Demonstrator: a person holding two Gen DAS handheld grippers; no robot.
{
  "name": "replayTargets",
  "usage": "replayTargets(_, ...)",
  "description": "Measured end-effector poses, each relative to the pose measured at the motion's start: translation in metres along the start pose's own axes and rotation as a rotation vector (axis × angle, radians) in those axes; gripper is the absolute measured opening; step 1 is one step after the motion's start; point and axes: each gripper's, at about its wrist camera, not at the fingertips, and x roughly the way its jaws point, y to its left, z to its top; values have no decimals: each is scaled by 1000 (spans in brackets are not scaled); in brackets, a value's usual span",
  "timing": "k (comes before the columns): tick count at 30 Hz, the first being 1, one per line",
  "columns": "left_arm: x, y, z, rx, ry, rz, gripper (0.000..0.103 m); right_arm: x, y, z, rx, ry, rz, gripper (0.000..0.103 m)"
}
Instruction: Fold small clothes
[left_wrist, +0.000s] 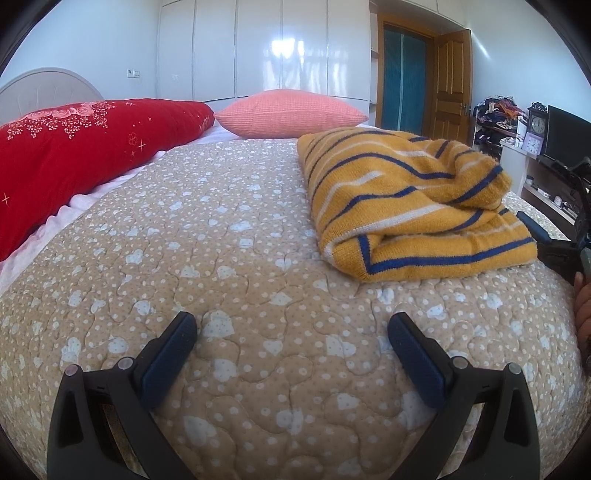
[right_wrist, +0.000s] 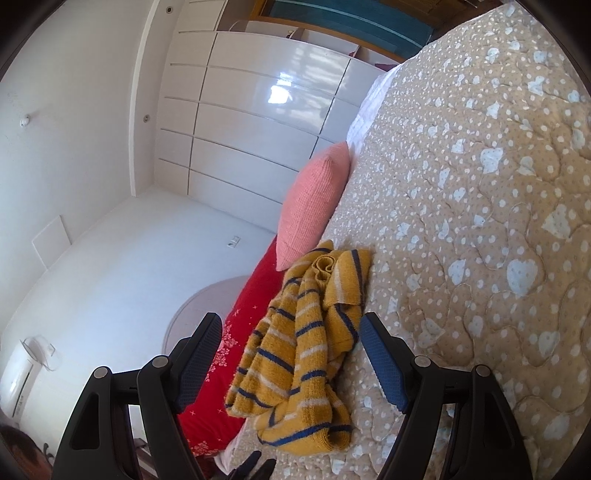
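Yellow striped sweater lies on the quilted bed, toward its right side in the left wrist view, with the pink pillow and red pillow behind it. It looks partly folded: body doubled over into a rough rectangle, but one end is bunched and lumpy (in the right wrist view the sweater shows a loose, crumpled sleeve-like part hanging off the stack).

Left gripper hovers over bare quilt, jaws spread wide, nothing between them, well apart from the garment. Right gripper is rolled sideways, jaws also wide apart, the sweater's bunched end sits between the pads but they do not press on it; no grasp yet. From the left wrist view the right gripper sits just beside the sweater's right edge.

Step in hand, my read: mid-fold, lining up for a grab on the loose bunched end. Next move calls for closing the right gripper on that end, pulling it flat, laying it over the stack; left gripper probably needed to pin the folded body so it does not drag.
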Motion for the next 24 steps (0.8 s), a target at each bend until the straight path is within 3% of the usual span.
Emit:
replayTargets(9, -1, 3, -1, -7, -4, -34, 103, -8, -9, 0, 34, -80, 37, 80)
replayTargets(24, -1, 4, -1, -8, -4, -35, 103, -8, -5, -5, 17, -75, 28, 80)
